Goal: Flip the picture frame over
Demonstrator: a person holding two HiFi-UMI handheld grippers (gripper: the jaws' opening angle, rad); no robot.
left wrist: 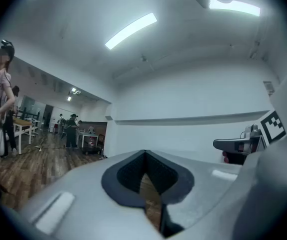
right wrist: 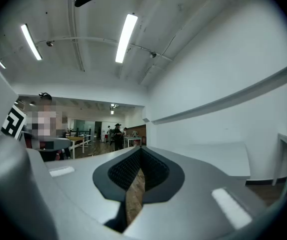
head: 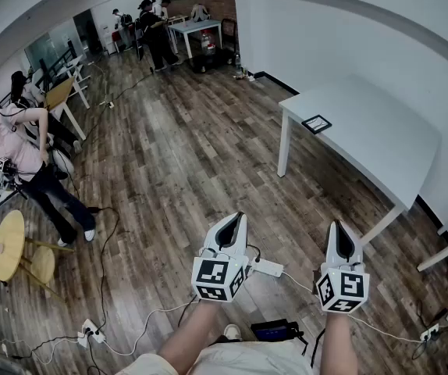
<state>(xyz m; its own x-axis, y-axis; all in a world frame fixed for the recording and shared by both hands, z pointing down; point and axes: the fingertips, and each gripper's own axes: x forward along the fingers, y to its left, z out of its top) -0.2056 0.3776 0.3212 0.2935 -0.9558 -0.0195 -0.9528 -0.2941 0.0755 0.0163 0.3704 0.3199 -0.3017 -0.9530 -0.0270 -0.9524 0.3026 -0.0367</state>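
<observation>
A small dark picture frame [head: 316, 123] lies flat near the left edge of a white table [head: 372, 131], far ahead and to the right in the head view. I hold both grippers low over the wooden floor, well short of the table. The left gripper [head: 236, 218] [left wrist: 144, 154] is shut with nothing between its fingers. The right gripper [head: 341, 227] [right wrist: 141, 149] is shut and empty too. In the right gripper view the white table [right wrist: 218, 154] shows ahead; the frame is not visible there. The left gripper view catches the right gripper [left wrist: 238, 145] off to its right.
A person [head: 21, 151] stands at the left beside a round yellow table [head: 9, 244]. Cables and a power strip [head: 90, 333] lie on the floor. More people and tables [head: 197, 26] are at the far end. Another white table's legs [head: 446, 252] show at the right.
</observation>
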